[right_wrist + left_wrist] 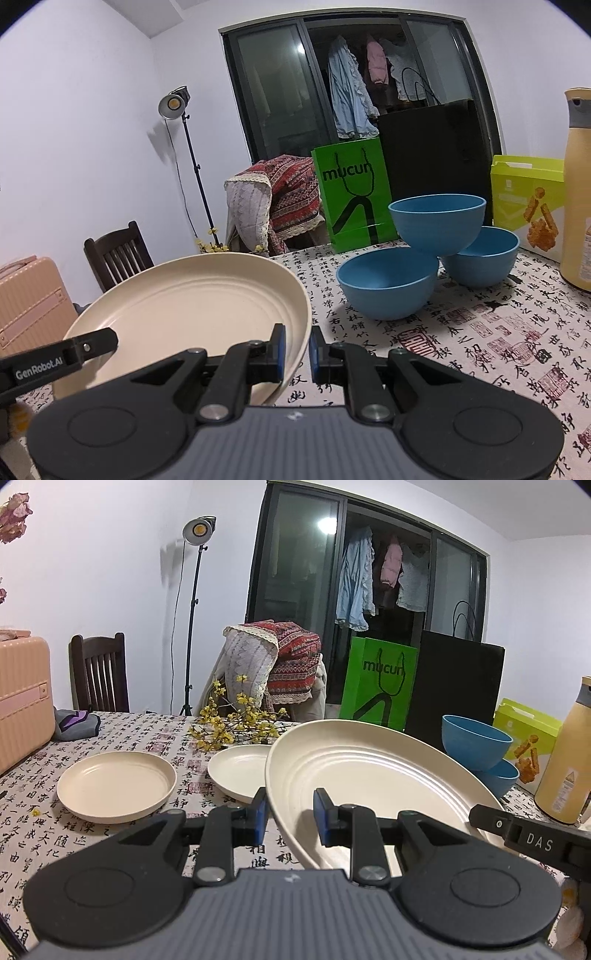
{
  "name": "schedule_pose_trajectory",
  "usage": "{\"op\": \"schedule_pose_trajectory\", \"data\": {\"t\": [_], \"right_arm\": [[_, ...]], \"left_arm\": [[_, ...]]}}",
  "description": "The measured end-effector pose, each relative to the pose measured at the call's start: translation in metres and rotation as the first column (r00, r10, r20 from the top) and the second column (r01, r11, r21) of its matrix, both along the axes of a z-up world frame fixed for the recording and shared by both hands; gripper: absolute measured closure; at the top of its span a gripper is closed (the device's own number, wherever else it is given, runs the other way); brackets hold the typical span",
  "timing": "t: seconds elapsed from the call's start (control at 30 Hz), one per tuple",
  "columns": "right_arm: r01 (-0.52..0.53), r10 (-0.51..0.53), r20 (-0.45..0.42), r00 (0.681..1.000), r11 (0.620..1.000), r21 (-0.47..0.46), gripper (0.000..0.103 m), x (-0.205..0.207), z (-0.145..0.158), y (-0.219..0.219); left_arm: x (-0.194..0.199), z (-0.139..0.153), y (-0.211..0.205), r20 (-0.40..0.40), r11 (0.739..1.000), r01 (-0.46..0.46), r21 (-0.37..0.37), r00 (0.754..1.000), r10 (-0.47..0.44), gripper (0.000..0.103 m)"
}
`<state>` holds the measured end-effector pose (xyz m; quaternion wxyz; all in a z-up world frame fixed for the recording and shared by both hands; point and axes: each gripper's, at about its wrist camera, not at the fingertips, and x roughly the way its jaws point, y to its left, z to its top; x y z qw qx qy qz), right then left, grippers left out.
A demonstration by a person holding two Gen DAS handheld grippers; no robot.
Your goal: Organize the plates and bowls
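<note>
Holding: a large cream ridged plastic plate [369, 771] is lifted off the table, tilted, carried between both grippers
Left gripper [289, 814]: blue-padded jaws closed on the plate's near left rim, one pad outside the wall, one inside the dish
Right gripper [296, 352]: jaws nearly together, pinching the plate's right rim, with the plate spreading away to its left
Plate in right view: cream ridged plate [192, 306] with the left gripper's black finger lying over its far left edge
Other plates: two smaller cream round plates, one [116, 784] well left of the left gripper, another [240, 771] just beyond its left jaw, partly behind the held plate; both flat on the calligraphy-print tablecloth [29, 805]
Bowls: three blue plastic bowls [437, 225] grouped beyond the right gripper, one resting on top of the other two, well apart from the held plate
Nearby: tall yellow flask [578, 184] at the right edge of the table
</note>
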<state>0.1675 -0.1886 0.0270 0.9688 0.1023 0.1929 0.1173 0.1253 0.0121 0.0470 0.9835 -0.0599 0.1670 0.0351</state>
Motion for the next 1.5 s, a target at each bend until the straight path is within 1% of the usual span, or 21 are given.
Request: {"op": "schedule_pose_trajectory", "data": {"t": [0.73,1.5], "right_arm": [[0.03,-0.03,-0.007,1.0,1.0,0.004,0.09,-0.032,-0.01,-0.023],[0.079,-0.079,-0.039,0.996,0.997,-0.002,0.09,-0.045,-0.032,-0.05]], "left_arm": [[-0.024,-0.012,-0.025,-0.003,1.0,0.025,-0.001,1.0,-0.025,0.077],[-0.022,-0.03,-0.052,-0.039,0.997,0.075,0.014,0.996,-0.074,0.077]]}}
